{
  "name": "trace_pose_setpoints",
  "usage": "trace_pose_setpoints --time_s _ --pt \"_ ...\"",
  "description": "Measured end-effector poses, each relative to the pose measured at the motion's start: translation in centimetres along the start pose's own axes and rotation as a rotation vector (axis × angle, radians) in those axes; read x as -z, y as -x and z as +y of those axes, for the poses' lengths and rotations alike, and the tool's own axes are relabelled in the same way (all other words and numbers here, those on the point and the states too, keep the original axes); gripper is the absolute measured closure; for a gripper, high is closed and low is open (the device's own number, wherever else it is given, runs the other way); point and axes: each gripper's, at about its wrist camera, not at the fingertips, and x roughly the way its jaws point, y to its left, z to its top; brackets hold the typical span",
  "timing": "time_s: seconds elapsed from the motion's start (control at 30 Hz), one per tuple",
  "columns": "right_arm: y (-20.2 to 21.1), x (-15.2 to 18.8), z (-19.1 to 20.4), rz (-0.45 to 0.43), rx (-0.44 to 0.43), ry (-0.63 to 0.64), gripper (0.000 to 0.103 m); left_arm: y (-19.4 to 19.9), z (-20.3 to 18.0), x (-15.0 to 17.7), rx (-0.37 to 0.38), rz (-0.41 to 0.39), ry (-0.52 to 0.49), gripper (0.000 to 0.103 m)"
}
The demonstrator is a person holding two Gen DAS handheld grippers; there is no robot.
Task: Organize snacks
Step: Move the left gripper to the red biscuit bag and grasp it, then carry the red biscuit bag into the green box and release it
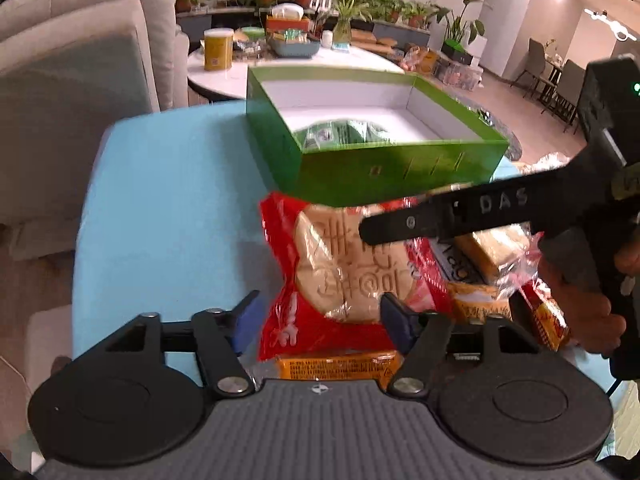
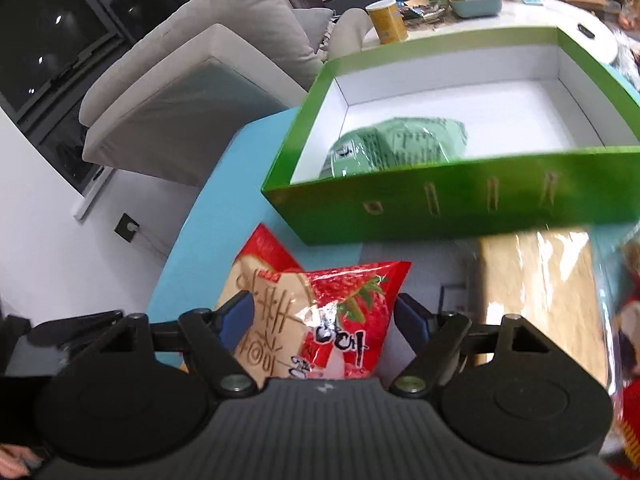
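A red packet with a round stamped biscuit (image 1: 340,272) lies on the blue table (image 1: 160,220), between the blue pads of my left gripper (image 1: 320,316), which stand just outside it. My right gripper (image 2: 326,316) is wide open over a red strawberry packet (image 2: 356,312) that overlaps the biscuit packet (image 2: 260,312). In the left wrist view one of its black fingers (image 1: 400,226) reaches across the biscuit packet. Behind stands the green box (image 1: 380,180) (image 2: 440,204), white inside, with a green packet (image 1: 340,134) (image 2: 400,144) in it.
A clear-wrapped tan cake (image 2: 540,300) (image 1: 492,248) and orange packets (image 1: 336,366) lie right of and below the red ones. A hand (image 1: 592,320) holds the right gripper. A grey sofa (image 2: 192,92) is at the left, and a white round table (image 1: 340,60) with a yellow can stands behind.
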Motion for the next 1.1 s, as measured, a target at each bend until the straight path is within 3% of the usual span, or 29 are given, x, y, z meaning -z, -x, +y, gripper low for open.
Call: trace_pose_setpoints --time_s 0.07,0.3,0.5,0.83,0.97,1.0,1.1 --pt "0.3 0.1 -0.1 0.001 -0.002 -0.006 0.021 0.3 0.0 -0.3 -0.015 -0.025 -0.004 0.028" --pt "1.0 1.1 -0.9 0.033 0.027 -0.059 0.021 -1.4 0.3 -0.6 -0.014 0.006 0.012 0.027" --pt "0.3 1.4 -1.0 0.063 -0.001 -0.09 0.021 -2.1 0.1 -0.4 0.002 0.02 0.014 0.027" --pt "-1.1 1.1 -0.4 0.071 -0.011 -0.083 0.02 -3.2 -0.5 -0.4 0.046 -0.001 -0.001 0.036" --pt "-1.3 1.2 0.2 0.066 -0.03 -0.035 0.03 -2.9 -1.0 -0.3 0.053 -0.002 -0.021 0.038" --pt "-1.2 1.2 0.3 0.064 -0.043 -0.027 0.036 -2.7 -1.2 -0.4 0.05 -0.004 -0.026 0.039" --pt "-0.7 1.1 0.7 0.051 -0.05 -0.004 0.04 -1.8 -1.6 -0.6 0.038 -0.02 -0.035 0.046"
